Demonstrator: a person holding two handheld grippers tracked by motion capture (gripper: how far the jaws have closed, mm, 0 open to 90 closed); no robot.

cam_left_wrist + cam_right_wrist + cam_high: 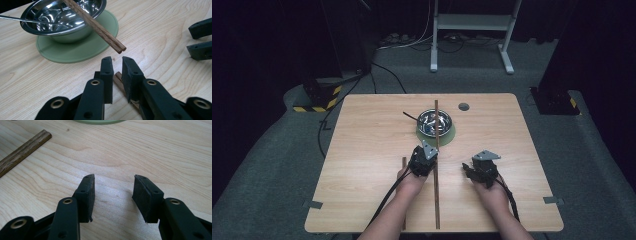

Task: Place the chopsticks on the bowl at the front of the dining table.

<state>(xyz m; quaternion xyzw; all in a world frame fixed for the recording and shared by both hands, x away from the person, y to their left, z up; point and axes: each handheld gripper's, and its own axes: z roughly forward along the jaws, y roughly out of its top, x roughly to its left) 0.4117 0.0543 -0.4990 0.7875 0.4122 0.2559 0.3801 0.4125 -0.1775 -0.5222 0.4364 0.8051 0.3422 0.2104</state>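
Clamping a brown wooden chopstick (119,83) between narrowed jaws, the left gripper (117,65) was kept behind the steel bowl (62,18); the right gripper (113,195) was held half-open, empty, toward the tabletop's (362,165) near edge.

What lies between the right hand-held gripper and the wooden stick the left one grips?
Only bare table separates the right hand-held gripper from the wooden stick, as the high view shows; the right gripper view agrees.

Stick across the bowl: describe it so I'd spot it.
On the table sits a steel bowl on a green mat. The wooden stick leans across its rim, near end in the air; the other stick is clamped in the left gripper.
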